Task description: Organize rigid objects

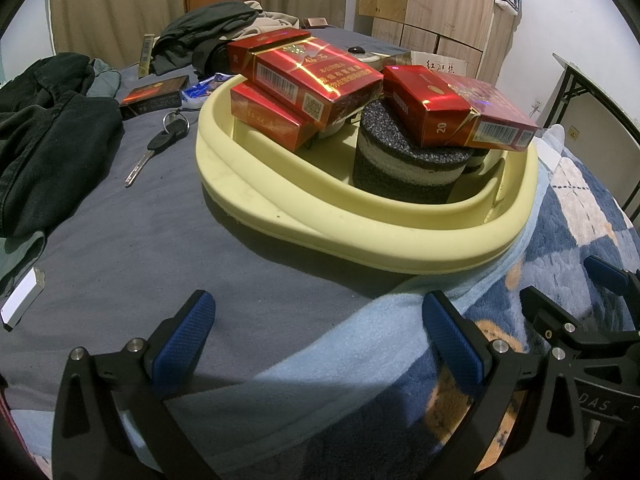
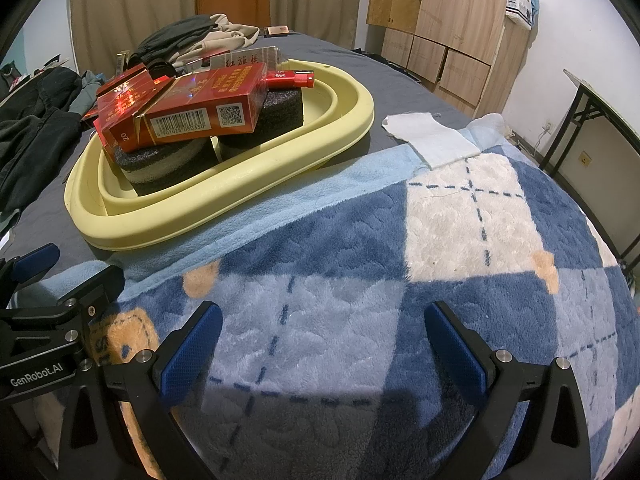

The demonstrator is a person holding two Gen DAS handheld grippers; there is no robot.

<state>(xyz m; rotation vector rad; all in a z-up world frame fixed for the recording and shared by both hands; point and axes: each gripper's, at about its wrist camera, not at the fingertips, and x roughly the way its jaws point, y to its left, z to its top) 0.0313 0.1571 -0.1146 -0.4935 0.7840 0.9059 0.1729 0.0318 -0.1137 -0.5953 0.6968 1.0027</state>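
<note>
A pale yellow tray [image 1: 360, 236] [image 2: 224, 200] sits on the grey bed sheet. In it lie several red cigarette packs [image 1: 312, 76] [image 2: 188, 108] stacked on round dark foam pieces [image 1: 408, 164] [image 2: 168, 164]. A red lighter [image 2: 292, 78] rests on the far foam block. My left gripper [image 1: 316, 332] hovers open in front of the tray, nothing between its fingers. My right gripper [image 2: 324, 340] is open over the blue checked blanket, to the right of the tray. Each gripper shows at the edge of the other's view.
On the sheet left of the tray lie a key [image 1: 156, 148], a dark cigarette pack [image 1: 154, 96], a blue wrapper [image 1: 204, 88] and dark clothes [image 1: 48, 132]. A white cloth [image 2: 432, 136] lies right of the tray. Wooden cabinets [image 2: 440, 20] stand behind the bed.
</note>
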